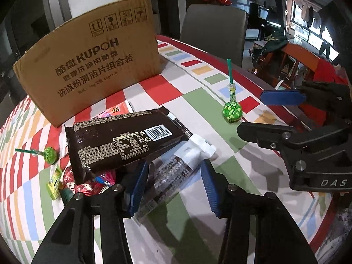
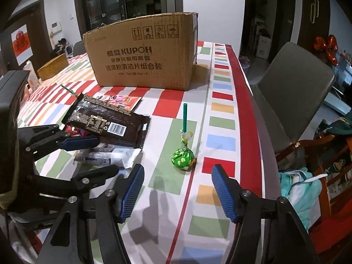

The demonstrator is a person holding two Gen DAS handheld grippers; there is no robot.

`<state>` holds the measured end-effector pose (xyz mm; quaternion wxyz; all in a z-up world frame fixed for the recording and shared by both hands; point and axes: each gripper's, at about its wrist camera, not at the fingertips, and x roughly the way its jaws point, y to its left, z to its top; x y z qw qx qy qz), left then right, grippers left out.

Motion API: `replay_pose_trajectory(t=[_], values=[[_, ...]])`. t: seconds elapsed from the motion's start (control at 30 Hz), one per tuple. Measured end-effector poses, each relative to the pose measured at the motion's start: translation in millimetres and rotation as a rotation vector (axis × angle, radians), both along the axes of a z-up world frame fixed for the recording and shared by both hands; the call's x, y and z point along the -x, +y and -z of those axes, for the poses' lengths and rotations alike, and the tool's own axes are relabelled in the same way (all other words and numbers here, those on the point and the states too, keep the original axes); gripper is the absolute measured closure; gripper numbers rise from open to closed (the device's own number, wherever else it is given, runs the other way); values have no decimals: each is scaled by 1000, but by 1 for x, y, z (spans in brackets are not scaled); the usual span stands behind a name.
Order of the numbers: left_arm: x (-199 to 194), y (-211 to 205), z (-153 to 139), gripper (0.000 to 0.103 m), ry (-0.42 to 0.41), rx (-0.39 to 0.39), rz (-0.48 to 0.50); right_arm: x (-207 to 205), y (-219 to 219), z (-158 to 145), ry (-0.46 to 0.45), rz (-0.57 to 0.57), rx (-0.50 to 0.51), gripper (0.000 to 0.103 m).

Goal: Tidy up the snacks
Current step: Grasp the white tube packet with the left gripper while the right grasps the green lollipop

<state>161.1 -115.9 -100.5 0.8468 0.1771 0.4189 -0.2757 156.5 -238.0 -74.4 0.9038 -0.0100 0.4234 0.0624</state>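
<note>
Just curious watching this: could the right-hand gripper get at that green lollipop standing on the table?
Probably yes. The right gripper is open, and the green lollipop stands just ahead of its fingers with only bare tablecloth between them.

Ahead of the left claw (image 1: 173,184), with its ribbed blue pads, lies a dark brown packet (image 1: 123,140) printed in white. Beyond the right claw (image 2: 178,189) stands a green spotted lollipop (image 2: 183,158) on the red, green, blue and orange checked table (image 2: 220,198); farther off is a brown cardboard box (image 2: 143,55).

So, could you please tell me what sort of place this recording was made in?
Probably a home dining room: a table with a colourful checked tablecloth, a grey upholstered chair beside it, and a dark upright piano by the windows behind.
</note>
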Motion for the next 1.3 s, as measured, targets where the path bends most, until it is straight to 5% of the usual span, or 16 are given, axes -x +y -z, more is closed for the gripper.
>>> replay_pose_trajectory(t=[0.17,0.4,0.73,1.3], values=[[-9,0,4,57,41,23,-19,-8,-2,4,8,-5,-10,43],[-19,7,2,81,121,99,-92,-22,-12,11,40,23,-75,51],[-22,15,1,83,183,168,-158,-34,-5,20,69,10,-82,75],[6,32,-32,83,148,246,-188,-3,13,-22,-21,-31,-115,75]])
